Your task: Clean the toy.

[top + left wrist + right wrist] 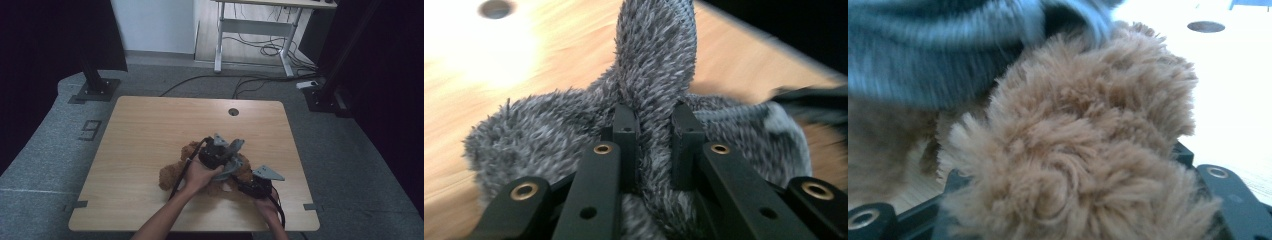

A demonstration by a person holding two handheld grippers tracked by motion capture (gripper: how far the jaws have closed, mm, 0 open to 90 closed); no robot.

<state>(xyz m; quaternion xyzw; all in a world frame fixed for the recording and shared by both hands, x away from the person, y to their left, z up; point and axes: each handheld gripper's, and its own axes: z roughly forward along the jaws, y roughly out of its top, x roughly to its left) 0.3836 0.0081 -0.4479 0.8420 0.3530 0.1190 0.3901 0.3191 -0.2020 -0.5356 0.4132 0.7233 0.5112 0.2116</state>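
High view – scene: a wooden table is seen from above, with a brown plush toy lying near its front middle.
High view – left gripper: it is held over the toy, with a grey fuzzy garment draped below it.
High view – right gripper: it is set low at the toy's right side, just beside the left one; how its jaws stand cannot be told from here.
Left gripper view – grip: the jaws are clenched on a fold of the grey fuzzy garment, which is pinched upright between the pads; the rest of the fabric is bunched below, over the table.
Right gripper view – grip: the brown plush toy is lodged between the jaws and appears to be grasped; the pads themselves are hidden by fur. The grey garment is blurred behind it.
Progress – done: both pieces are judged to be secured, garment in the left, toy in the right.
Progress – left: the garment is partly bunched at the toy; whether it is going on or coming off cannot be told, so that work is judged unfinished.
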